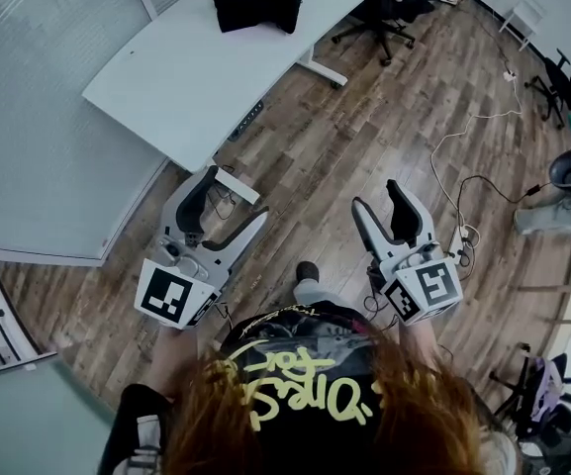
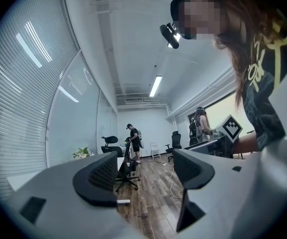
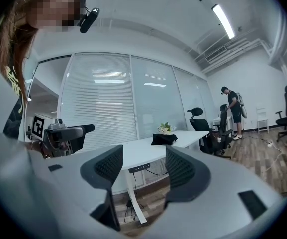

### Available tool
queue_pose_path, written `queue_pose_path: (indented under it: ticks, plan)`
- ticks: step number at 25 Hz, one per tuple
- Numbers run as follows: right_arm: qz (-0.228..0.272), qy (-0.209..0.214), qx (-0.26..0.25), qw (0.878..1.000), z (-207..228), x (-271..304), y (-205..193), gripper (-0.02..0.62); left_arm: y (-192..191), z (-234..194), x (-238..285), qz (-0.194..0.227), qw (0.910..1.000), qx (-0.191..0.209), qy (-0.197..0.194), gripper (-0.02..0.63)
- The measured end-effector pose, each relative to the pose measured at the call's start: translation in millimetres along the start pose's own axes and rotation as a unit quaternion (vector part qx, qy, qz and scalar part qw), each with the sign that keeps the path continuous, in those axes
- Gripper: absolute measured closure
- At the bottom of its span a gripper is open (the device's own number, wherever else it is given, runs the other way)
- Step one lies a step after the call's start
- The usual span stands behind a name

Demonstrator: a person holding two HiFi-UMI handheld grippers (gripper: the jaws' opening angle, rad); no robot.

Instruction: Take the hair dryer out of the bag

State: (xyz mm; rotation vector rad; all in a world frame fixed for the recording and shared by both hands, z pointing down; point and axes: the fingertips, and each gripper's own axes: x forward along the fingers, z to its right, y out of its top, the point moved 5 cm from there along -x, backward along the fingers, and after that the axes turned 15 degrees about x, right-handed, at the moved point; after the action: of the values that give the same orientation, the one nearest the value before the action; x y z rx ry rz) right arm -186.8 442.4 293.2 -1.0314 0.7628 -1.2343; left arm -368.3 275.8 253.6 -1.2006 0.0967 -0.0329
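Observation:
A black bag (image 1: 255,8) lies on the far end of the white desk (image 1: 196,82), well ahead of both grippers; no hair dryer shows. My left gripper (image 1: 236,194) hangs over the wood floor just short of the desk's near corner, open and empty. My right gripper (image 1: 376,194) is level with it to the right, also open with nothing between its fingers. In the right gripper view the black bag (image 3: 164,139) sits on the desk (image 3: 133,151) beyond the right gripper (image 3: 143,168). The left gripper (image 2: 145,171) looks down the room, away from the desk.
A glass partition with blinds (image 1: 28,117) runs along the left. An office chair (image 1: 384,13) stands past the desk, and cables (image 1: 463,156) trail over the floor at right. A person (image 2: 133,141) stands by chairs at the far end.

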Motion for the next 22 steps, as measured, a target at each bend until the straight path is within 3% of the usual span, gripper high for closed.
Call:
queue_pose_path:
  ticks: [14,18,22]
  plan:
    - [-0.009,0.025,0.011,1.000,78.4,40.4,24.9,0.345,-2.4,-3.3,82.1,0.006,0.9996,0.007,0.028,0.265]
    - [-0.012,0.035,0.015,0.999,88.1,53.7,24.7,0.345,-15.4,0.6,83.7,-0.043,0.9986,-0.006,0.029,0.266]
    - [-0.014,0.040,0.019,0.999,85.2,62.7,19.3,0.345,-23.4,-7.4,78.9,-0.043,0.9985,0.000,0.034,0.268]
